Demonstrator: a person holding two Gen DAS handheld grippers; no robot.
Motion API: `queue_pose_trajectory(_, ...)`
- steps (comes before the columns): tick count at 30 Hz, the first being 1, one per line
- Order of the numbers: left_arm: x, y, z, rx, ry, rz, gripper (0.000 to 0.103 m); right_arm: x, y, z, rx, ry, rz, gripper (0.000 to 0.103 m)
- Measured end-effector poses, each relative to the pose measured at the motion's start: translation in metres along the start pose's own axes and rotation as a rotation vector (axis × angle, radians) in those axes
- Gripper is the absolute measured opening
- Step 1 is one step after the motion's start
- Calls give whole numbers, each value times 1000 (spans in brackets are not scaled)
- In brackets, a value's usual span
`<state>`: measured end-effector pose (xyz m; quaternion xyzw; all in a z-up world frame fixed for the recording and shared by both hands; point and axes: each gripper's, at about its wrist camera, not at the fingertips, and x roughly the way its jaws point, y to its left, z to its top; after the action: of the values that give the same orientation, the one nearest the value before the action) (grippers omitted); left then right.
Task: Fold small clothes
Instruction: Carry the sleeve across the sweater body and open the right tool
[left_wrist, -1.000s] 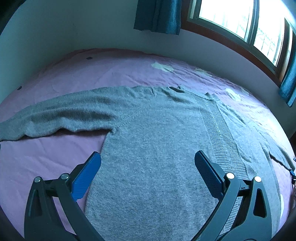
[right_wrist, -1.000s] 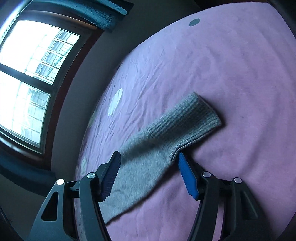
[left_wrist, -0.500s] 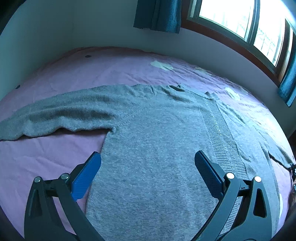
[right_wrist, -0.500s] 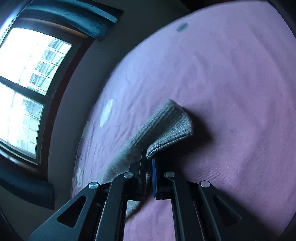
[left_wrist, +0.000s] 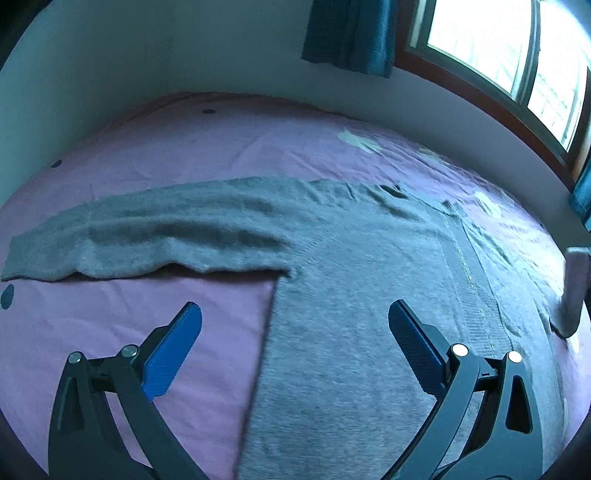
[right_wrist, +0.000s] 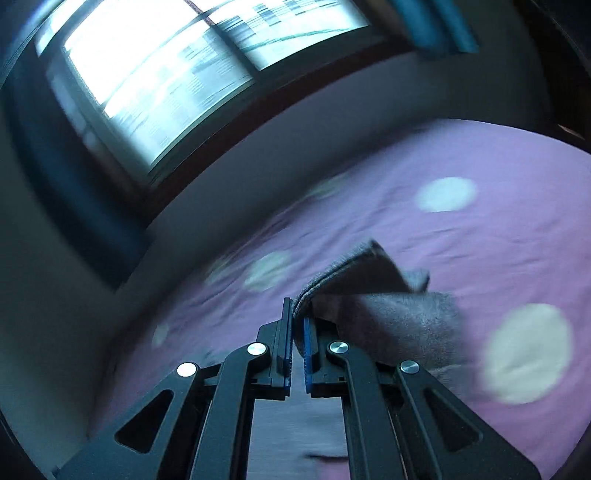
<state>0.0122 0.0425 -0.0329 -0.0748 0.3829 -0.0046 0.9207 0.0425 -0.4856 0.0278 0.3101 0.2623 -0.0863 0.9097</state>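
A grey knitted cardigan (left_wrist: 369, 295) lies spread flat on the purple bedsheet (left_wrist: 184, 155), one sleeve (left_wrist: 147, 236) stretched out to the left. My left gripper (left_wrist: 295, 325) hovers open above the garment's left side edge, nothing between its blue pads. At the right edge of the left wrist view the other sleeve's cuff (left_wrist: 574, 291) hangs lifted off the bed. In the right wrist view my right gripper (right_wrist: 298, 317) is shut on that ribbed sleeve cuff (right_wrist: 354, 273), and the sleeve (right_wrist: 406, 325) droops away to the right.
The purple sheet (right_wrist: 480, 155) has pale round spots (right_wrist: 445, 194). A wall and a window (left_wrist: 517, 55) with dark blue curtains (left_wrist: 351, 33) run along the bed's far side. The right wrist view is motion-blurred.
My right gripper closed on the sleeve cuff, then lifted and swung it fast across the bed, rolling as it went. The left gripper drifted slightly leftwards and stayed open.
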Motion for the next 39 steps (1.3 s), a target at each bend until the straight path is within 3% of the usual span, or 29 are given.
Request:
queue_pose_trajectory(9,-3,17,7,-52,-13,7,101,84,168,-93,-306,191,152,5)
queue_pose_trajectory(16,-2,14,4,-44,-8,3,101,95,228,-178,-539,311,187,5)
queue_pose_trajectory(23,2,11,1,-44,9,-3,101,94,245,-230,-788,387,176,5)
queue_pose_trajectory(30,3,9,-1,-38,13,-5,101,103,239,-242,-808,480,218,6)
queue_pose_trajectory(34,6,7,-2,-35,22,-8,101,106,237,-244,-777,522,265,14)
queue_pose_trajectory(39,8,5,-3,-33,30,-11,101,104,242,-249,-772,546,331,45)
